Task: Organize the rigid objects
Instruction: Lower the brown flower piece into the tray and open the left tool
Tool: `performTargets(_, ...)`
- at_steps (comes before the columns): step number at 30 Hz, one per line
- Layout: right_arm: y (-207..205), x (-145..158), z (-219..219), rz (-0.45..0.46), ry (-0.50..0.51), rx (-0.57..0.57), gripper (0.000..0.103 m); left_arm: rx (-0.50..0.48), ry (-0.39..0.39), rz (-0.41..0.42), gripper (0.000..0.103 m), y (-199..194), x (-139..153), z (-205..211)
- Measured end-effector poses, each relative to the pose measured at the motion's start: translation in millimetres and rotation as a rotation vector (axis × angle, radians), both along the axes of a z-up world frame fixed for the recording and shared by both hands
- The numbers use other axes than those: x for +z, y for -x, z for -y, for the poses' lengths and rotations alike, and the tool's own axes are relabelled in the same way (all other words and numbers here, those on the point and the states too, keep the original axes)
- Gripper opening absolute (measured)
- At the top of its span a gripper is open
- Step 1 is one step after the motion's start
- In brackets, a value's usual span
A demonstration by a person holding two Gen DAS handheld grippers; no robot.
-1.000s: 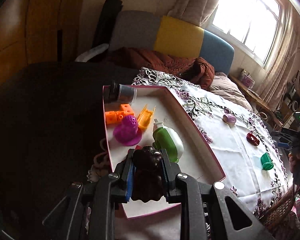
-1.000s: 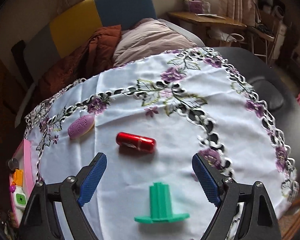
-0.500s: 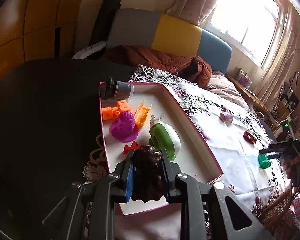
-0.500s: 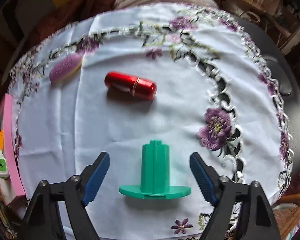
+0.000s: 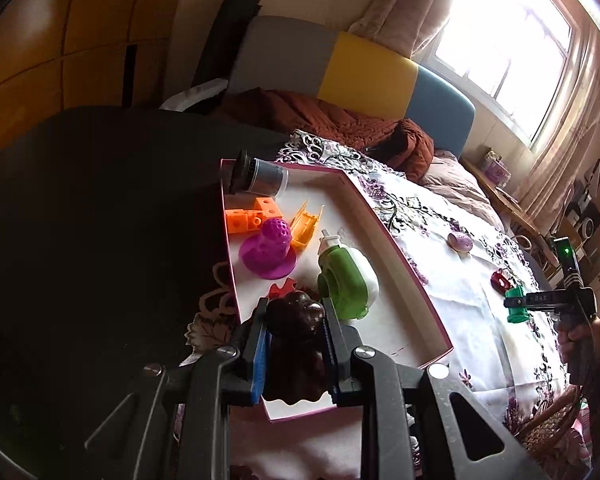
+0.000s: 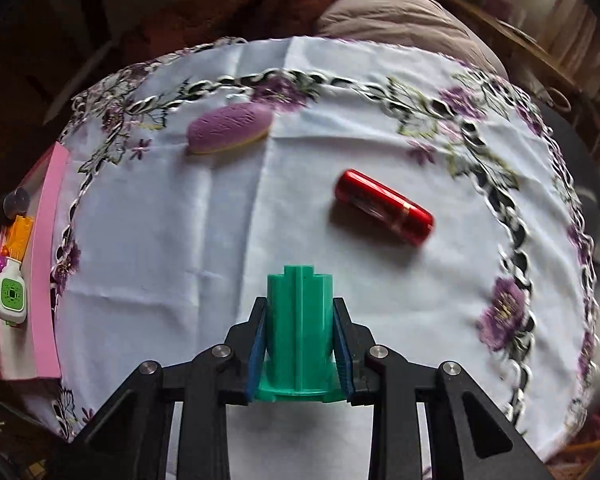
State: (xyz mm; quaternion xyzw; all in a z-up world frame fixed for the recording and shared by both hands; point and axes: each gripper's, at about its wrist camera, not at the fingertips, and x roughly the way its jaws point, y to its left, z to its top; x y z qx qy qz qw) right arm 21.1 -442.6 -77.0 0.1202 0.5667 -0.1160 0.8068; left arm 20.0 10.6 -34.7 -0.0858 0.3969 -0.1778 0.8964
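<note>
My left gripper point(image 5: 294, 320) is shut on a dark brown lumpy piece point(image 5: 296, 344) and holds it over the near corner of the pink-rimmed white tray point(image 5: 392, 248). In the tray lie a green and white bottle point(image 5: 348, 280), a magenta dome point(image 5: 268, 248), orange blocks point(image 5: 252, 216), an orange clip point(image 5: 306, 226) and a grey cylinder point(image 5: 260, 176). In the right wrist view my right gripper point(image 6: 300, 320) has its blue pads pressed on the body of a green flanged spool point(image 6: 300, 332) on the white floral tablecloth point(image 6: 160, 232). A red capsule point(image 6: 384, 212) and a purple oval point(image 6: 230, 128) lie beyond it.
The tray's pink wall point(image 6: 46, 264) stands at the left edge of the right wrist view. A sofa with a brown blanket point(image 5: 340, 124) runs behind the table. The table's dark bare top point(image 5: 100, 220) spreads left of the tray. A hand point(image 5: 580, 332) holds the right gripper.
My right gripper has come down over the green spool and shut on it; one second ago its jaws stood wide apart. The left gripper has kept still with the brown piece.
</note>
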Motion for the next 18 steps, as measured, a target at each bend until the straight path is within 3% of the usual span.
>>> performTargets(5,-14.3,-19.0,-16.8,0.017,0.016,0.045,0.030,-0.012,-0.045,0.011,0.022,1.8,2.8,8.7)
performTargets(8,-17.8,-22.7,-14.6,0.014,0.023,0.058,0.031,-0.037,-0.112,0.029,0.022,3.1,3.6,24.4)
performTargets(18,-18.0,-24.4,-16.3,0.008,0.003,0.044,0.031,-0.133,-0.182,0.030,0.022,-6.3,-0.8,67.5)
